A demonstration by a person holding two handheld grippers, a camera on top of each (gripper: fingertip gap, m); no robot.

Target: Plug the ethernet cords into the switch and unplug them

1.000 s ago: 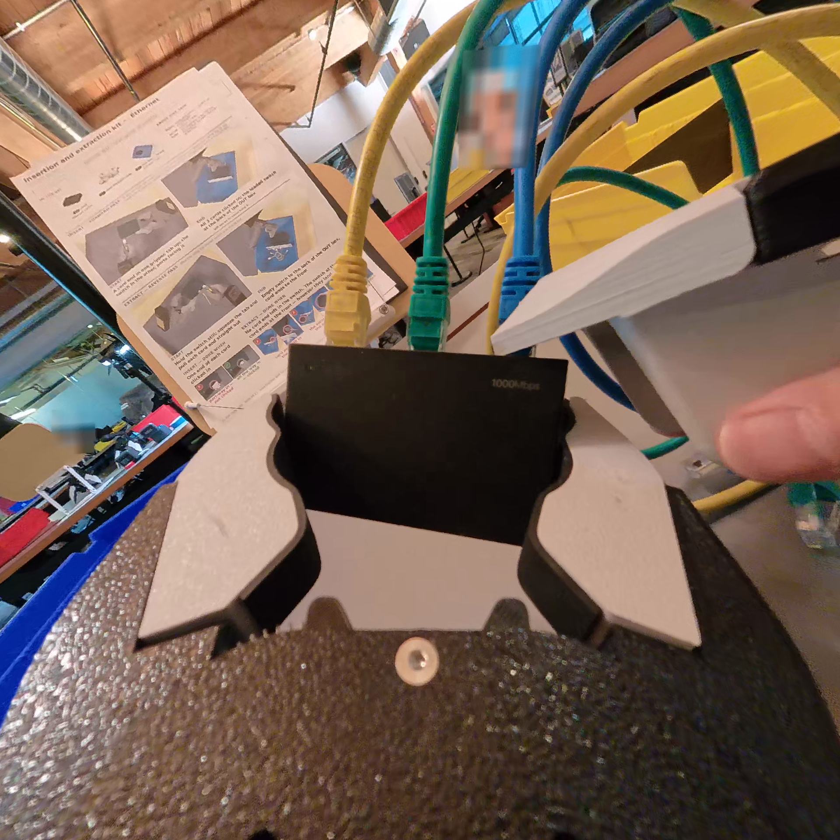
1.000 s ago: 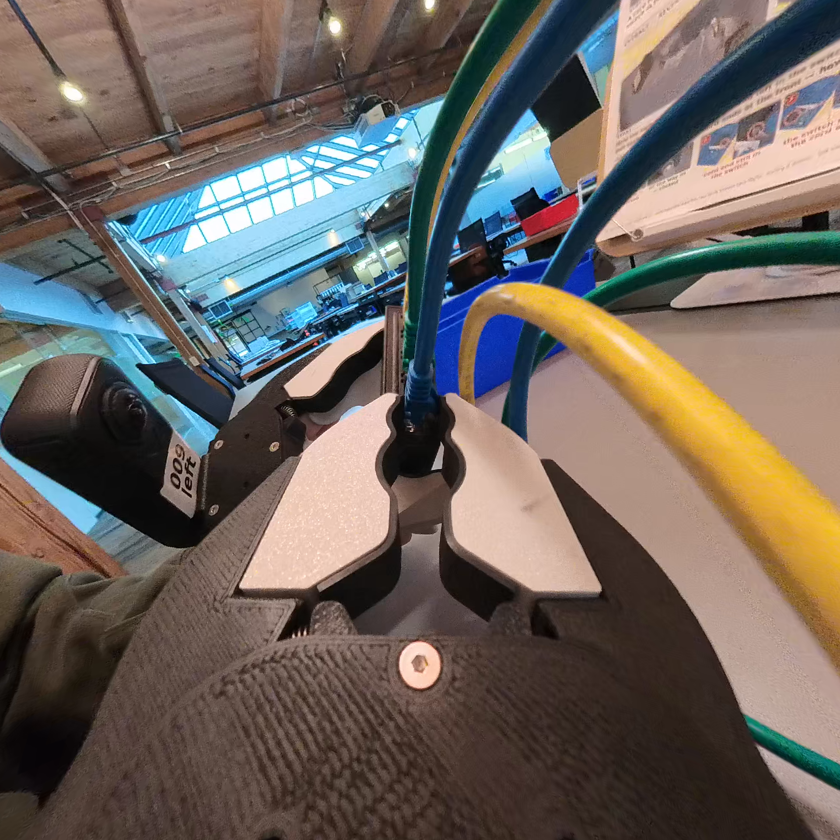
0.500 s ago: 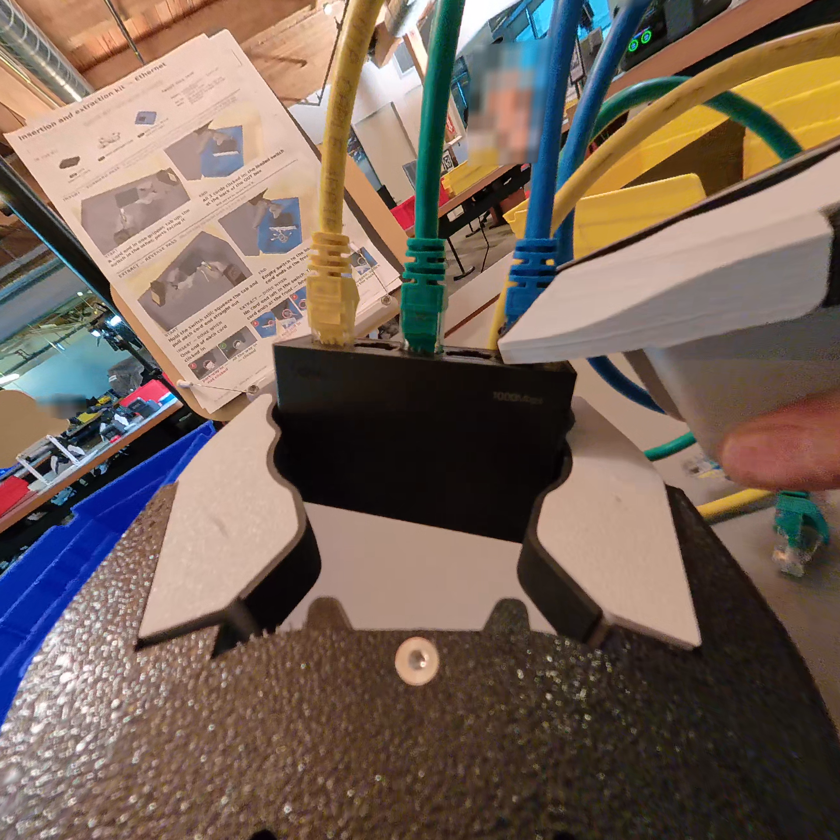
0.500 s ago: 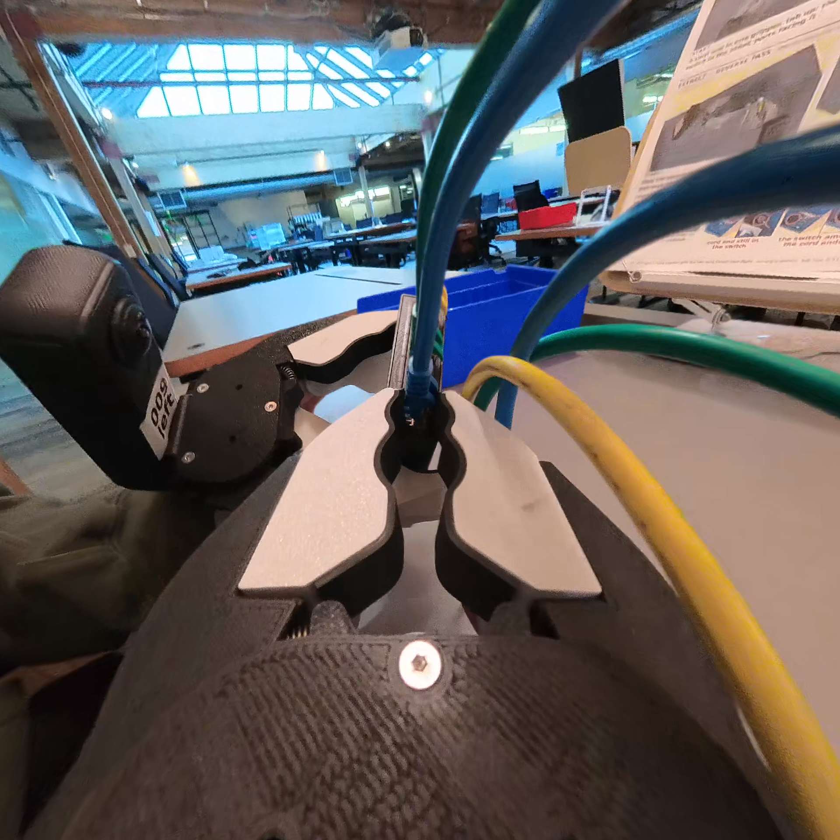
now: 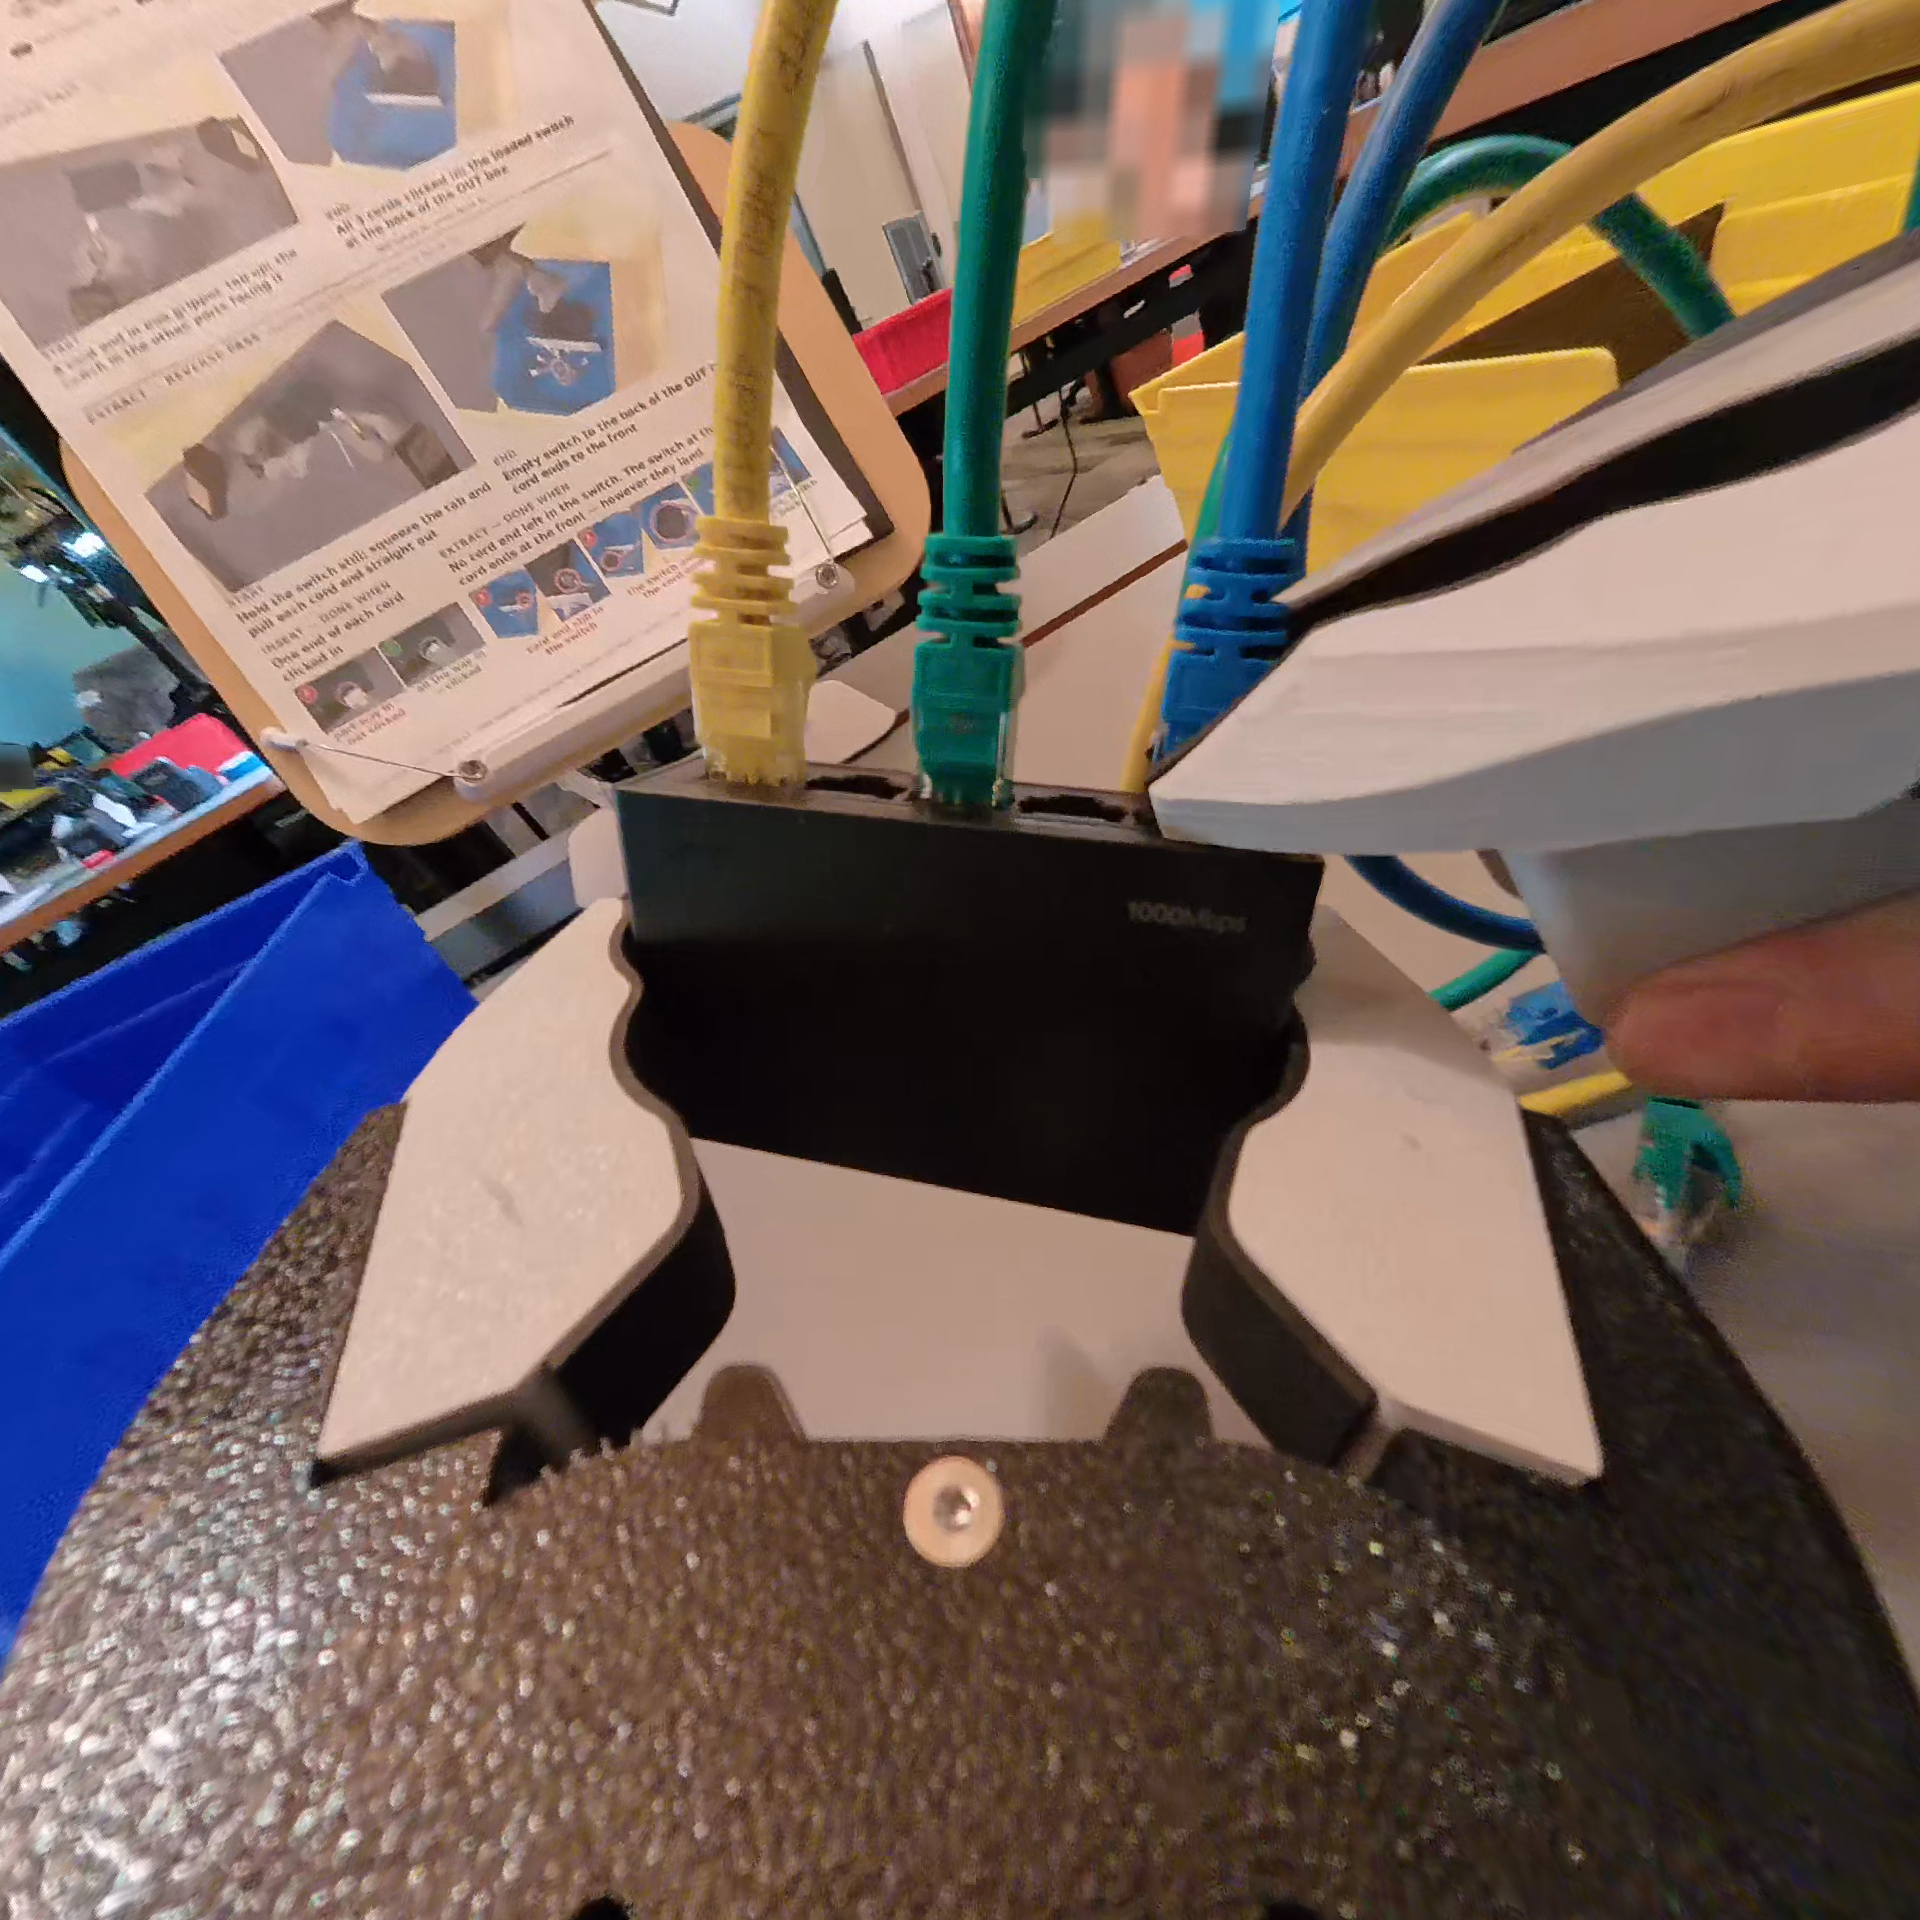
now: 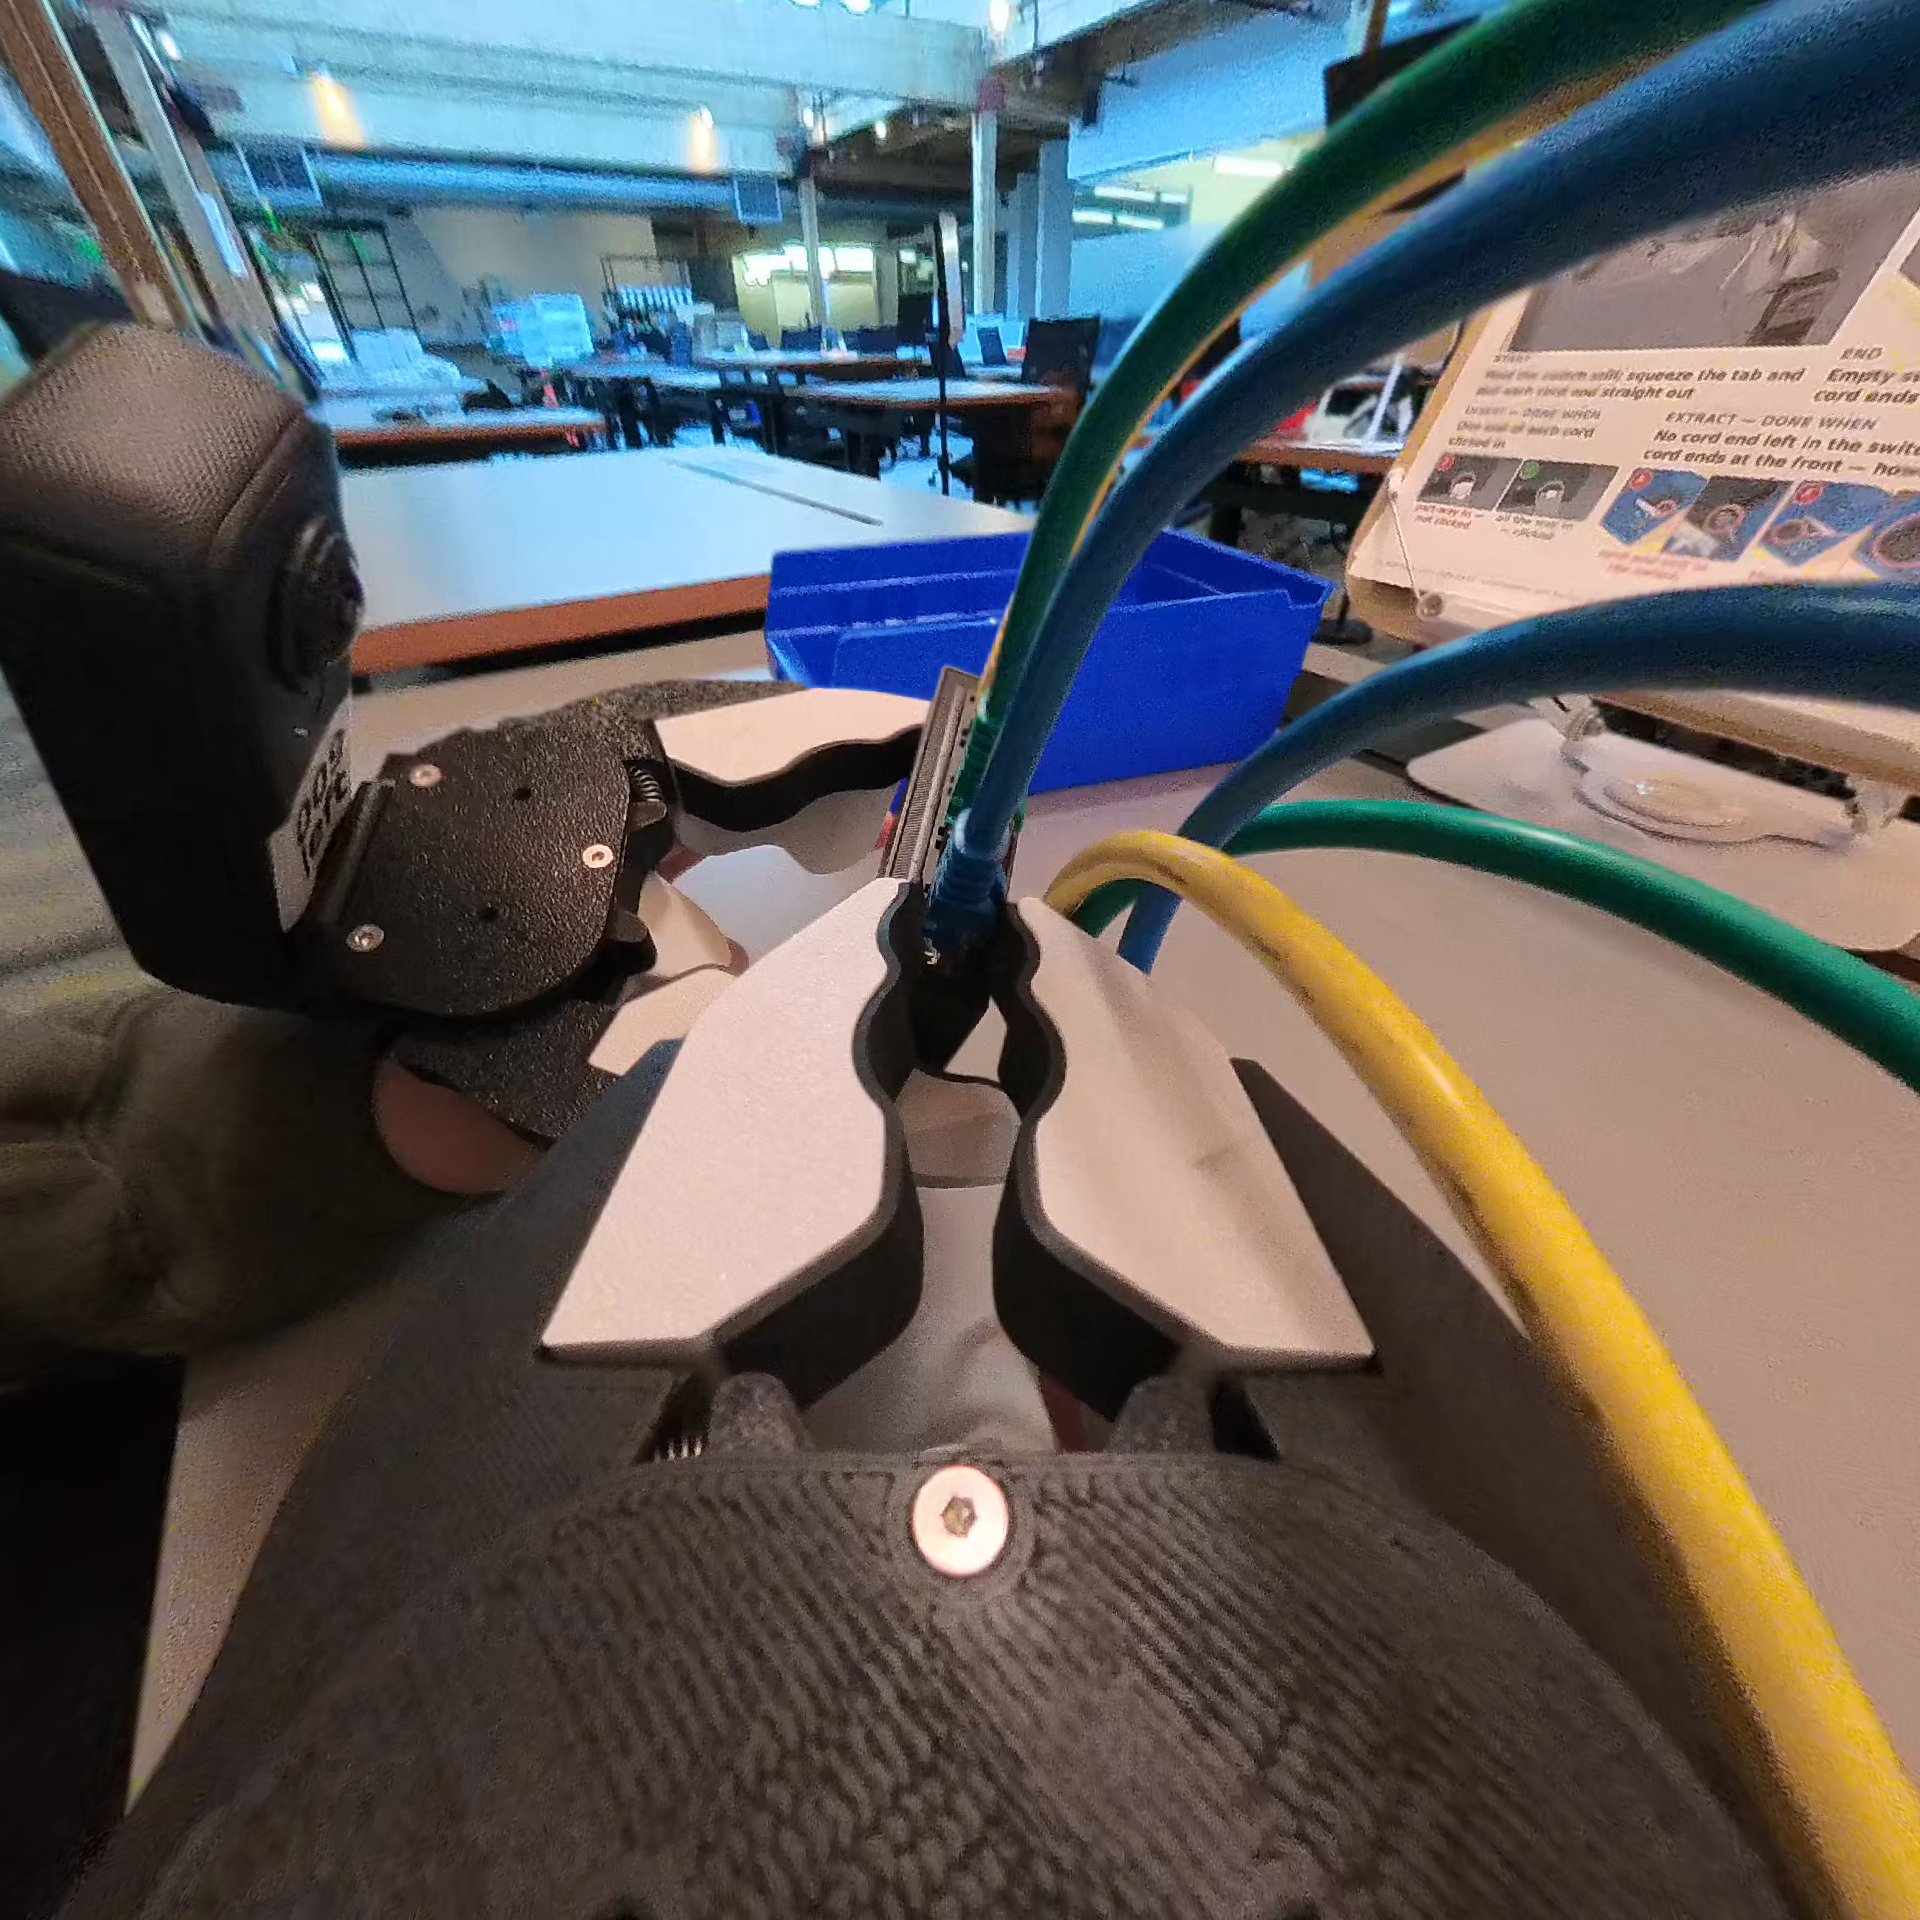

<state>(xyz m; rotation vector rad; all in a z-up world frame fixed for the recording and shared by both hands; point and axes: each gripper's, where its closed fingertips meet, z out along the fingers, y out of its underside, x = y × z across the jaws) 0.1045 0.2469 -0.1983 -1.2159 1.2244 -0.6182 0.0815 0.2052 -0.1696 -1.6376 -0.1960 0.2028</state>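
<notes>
Black switch [image 5: 961,997]; yellow [image 5: 743,665], green [image 5: 961,675], blue plugs [image 5: 1221,644].

Both tools share one build. The left gripper [image 5: 961,1049] has a speckled black body, a silver screw at its centre and two pale grey finger plates edged in black. The right gripper [image 6: 956,966] is the same, though its shell is ribbed. A black camera [image 6: 166,644] sits on the left one, and an olive sleeve [image 6: 135,1174] — possibly a jacket cuff — shows behind.

Probably an open-plan workshop: rows of long worktables [image 6: 914,395] ahead of the right gripper [image 6: 961,935], parts bins [image 6: 1049,634], exposed ducting [image 6: 499,182].
</notes>
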